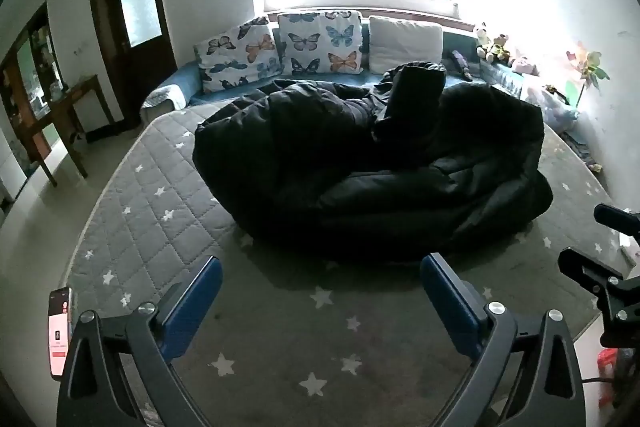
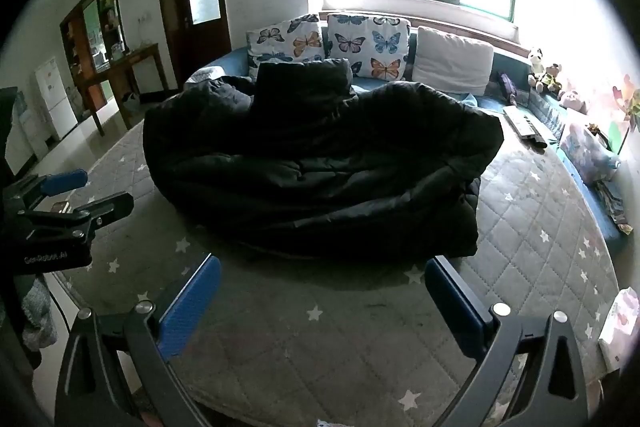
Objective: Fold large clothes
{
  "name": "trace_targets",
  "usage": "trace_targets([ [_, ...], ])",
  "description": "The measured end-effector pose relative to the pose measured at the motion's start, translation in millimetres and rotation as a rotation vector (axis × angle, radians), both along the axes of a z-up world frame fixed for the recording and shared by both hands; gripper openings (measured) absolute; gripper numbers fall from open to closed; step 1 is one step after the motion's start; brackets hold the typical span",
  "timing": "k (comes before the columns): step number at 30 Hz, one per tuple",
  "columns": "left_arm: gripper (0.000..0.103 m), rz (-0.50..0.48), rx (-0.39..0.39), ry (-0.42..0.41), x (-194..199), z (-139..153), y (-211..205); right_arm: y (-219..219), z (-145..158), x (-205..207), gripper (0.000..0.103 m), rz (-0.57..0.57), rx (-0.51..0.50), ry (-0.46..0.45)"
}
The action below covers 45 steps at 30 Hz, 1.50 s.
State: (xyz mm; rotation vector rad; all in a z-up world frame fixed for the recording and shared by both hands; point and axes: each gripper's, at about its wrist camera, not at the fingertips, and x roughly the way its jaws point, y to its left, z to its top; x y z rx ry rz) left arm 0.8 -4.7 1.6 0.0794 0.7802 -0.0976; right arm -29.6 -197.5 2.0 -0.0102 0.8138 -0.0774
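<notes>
A large black puffy coat (image 1: pixel 368 167) lies bunched and partly folded in the middle of a grey star-quilted bed (image 1: pixel 152 227), one sleeve lying over its top. It also shows in the right wrist view (image 2: pixel 320 163) on the same bed (image 2: pixel 540 227). My left gripper (image 1: pixel 322 279) is open and empty, above the bed just short of the coat's near edge. My right gripper (image 2: pixel 322 279) is open and empty, also just short of the coat's near edge. The right gripper shows at the right edge of the left wrist view (image 1: pixel 592 251); the left gripper shows at the left edge of the right wrist view (image 2: pixel 80 195).
Butterfly cushions (image 1: pixel 276 51) and a white cushion (image 1: pixel 404 43) lean under the window at the far side. Soft toys (image 2: pixel 548 71) and a keyboard-like object (image 2: pixel 524 127) lie at the right. A phone (image 1: pixel 60 331) is clipped beside my left gripper. A wooden table (image 1: pixel 72 107) stands left.
</notes>
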Motion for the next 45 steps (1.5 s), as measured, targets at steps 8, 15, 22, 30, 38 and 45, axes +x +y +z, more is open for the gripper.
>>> trace_targets([
  [8, 0.103, -0.008, -0.015, 0.001, -1, 1, 1, 4, -2, 4, 0.103, 0.0, -0.009, 0.002],
  [15, 0.103, -0.012, -0.014, 0.013, 2, -3, -2, 4, -1, 5, 0.103, 0.003, -0.008, 0.003],
  [22, 0.103, -0.009, -0.005, 0.017, 4, -4, -3, 6, -1, 5, 0.103, 0.003, -0.01, 0.003],
  [30, 0.103, 0.001, -0.001, 0.019, 8, -7, -2, 5, -2, 5, 0.103, 0.004, -0.009, 0.002],
  [38, 0.103, 0.009, -0.003, 0.023, 8, -8, 1, 6, -2, 7, 0.103, 0.001, -0.011, 0.002],
  [45, 0.103, 0.015, 0.004, 0.019, 10, -8, 2, 6, -2, 7, 0.103, 0.003, -0.01, 0.002],
])
